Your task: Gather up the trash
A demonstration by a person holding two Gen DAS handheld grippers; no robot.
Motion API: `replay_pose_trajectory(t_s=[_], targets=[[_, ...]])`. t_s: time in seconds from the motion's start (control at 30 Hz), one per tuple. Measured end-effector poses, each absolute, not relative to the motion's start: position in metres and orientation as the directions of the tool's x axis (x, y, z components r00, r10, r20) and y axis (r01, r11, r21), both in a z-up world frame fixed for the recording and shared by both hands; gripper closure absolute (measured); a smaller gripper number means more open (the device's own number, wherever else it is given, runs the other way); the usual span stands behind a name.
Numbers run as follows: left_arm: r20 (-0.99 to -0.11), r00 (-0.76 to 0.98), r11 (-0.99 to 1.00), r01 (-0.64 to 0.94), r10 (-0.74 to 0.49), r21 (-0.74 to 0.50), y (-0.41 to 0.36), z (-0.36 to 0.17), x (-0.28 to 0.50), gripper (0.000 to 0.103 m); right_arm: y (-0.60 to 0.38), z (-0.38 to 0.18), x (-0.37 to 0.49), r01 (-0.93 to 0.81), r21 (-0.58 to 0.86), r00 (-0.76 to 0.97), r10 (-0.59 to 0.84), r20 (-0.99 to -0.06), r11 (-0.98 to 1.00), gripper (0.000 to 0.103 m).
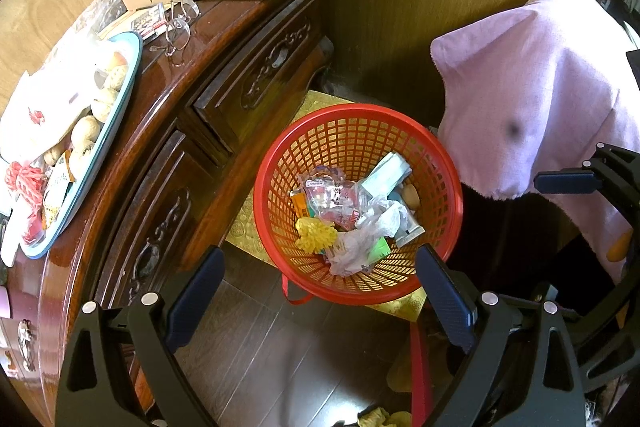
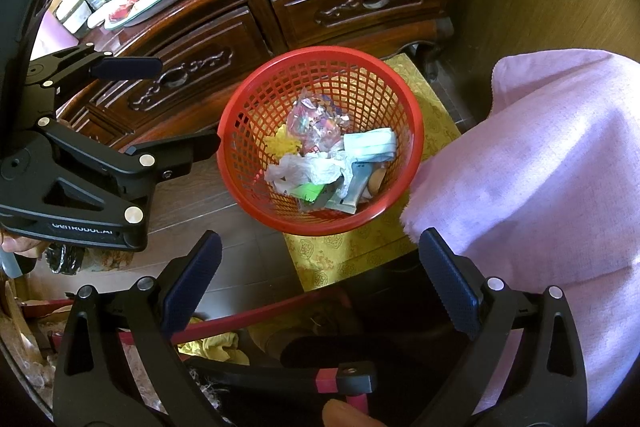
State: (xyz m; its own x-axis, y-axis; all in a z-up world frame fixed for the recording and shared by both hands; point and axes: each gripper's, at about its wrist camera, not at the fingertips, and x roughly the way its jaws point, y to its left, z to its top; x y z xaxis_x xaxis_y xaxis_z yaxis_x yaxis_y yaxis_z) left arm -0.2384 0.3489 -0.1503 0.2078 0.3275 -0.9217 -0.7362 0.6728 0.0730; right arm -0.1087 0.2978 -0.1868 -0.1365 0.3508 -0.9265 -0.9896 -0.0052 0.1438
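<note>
left gripper [image 1: 320,291] spread, empty | right gripper [image 2: 320,275] spread, empty | trash basket [image 1: 280,163] just ahead, below both

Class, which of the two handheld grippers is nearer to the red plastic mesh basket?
Left. The left gripper has one finger tip at the red plastic mesh basket rim; the right gripper hangs back, short of its near edge.

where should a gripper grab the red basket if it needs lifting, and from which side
Probably the red basket is best taken by its thick rolled rim, one finger inside and one outside, coming down from above. The near rim looks freest: the wooden cabinet stands close behind and the pink cloth crowds one side. The mesh wall is sloped and thin, so it would likely slip or flex.
</note>
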Motion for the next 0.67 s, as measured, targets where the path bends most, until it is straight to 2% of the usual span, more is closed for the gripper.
replay_pose_trajectory(t_s=[0.67], targets=[[-0.924, 0.204, 0.674, -0.735, 0.325, 0.075, 0.3489, -0.1504, -0.2376, 0.009, 0.2962, -0.1865, -0.1076, -0.99, 0.144, -0.138, 0.35, -0.926, -0.008, 0.008]])
